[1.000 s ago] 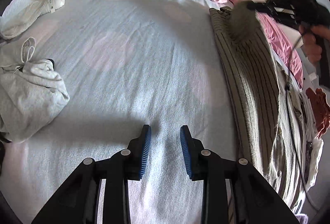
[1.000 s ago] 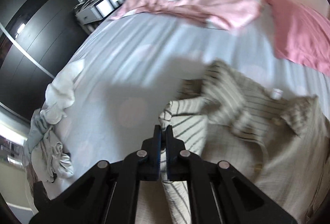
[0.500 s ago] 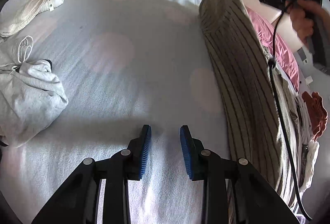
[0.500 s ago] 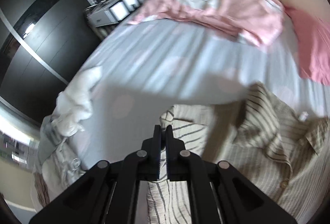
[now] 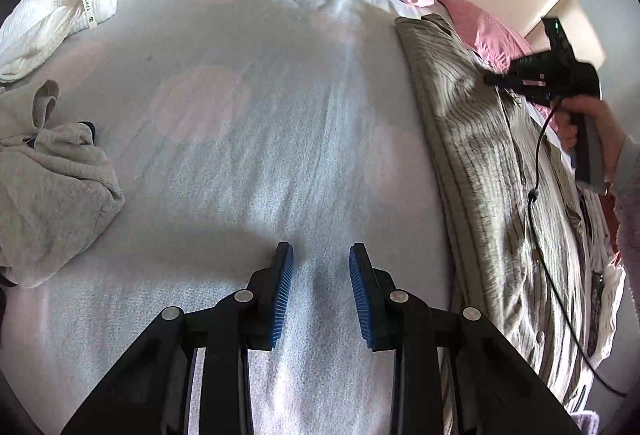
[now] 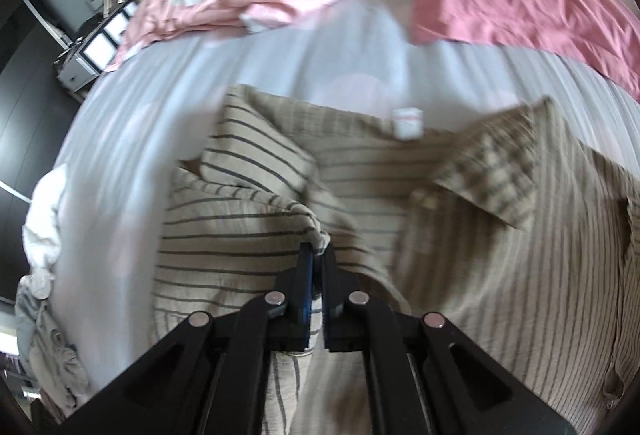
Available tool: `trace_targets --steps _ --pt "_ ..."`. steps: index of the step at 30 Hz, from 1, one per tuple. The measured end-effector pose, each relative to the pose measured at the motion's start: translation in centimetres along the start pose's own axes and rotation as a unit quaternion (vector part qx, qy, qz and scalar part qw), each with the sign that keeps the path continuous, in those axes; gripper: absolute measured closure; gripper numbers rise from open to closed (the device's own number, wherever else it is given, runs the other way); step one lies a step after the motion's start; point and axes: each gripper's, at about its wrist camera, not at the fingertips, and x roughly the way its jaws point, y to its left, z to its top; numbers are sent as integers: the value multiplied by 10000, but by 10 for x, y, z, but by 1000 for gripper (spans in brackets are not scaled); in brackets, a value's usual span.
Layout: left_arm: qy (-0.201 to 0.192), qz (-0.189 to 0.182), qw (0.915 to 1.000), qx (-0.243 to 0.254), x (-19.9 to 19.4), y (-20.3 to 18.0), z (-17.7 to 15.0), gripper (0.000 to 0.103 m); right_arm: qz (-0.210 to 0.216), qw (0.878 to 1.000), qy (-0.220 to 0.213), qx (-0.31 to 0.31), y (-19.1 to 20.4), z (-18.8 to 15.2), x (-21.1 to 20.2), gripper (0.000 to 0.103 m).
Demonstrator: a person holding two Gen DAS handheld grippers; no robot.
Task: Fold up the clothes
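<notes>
Right tool (image 6: 318, 255) pinching striped shirt (image 6: 460, 235); left tool (image 5: 320, 275) apart, grey garment (image 5: 52, 187) beside

The tag (image 5: 89, 7) on the white garment (image 5: 60, 3) carries print too small to read

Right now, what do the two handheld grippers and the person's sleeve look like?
The left gripper is matte black with silver rivets and ribbed blue pads on its fingers. The right gripper has the same black build; a thin black cable trails from it. The sleeve looks pale pinkish.
</notes>
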Motion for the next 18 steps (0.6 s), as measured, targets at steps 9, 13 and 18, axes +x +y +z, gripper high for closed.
trace_targets --steps 9,13,18 --pt "25 -37 9999 152 -4 11 7 72 -291 9993 -86 224 -27 -11 -5 100" --pt "50 -82 9997 232 -7 14 4 72 -348 9986 266 293 -30 -17 2 95" --pt "77 -125 9994 328 -16 14 -1 72 -122 9981 333 509 -35 -28 -29 90"
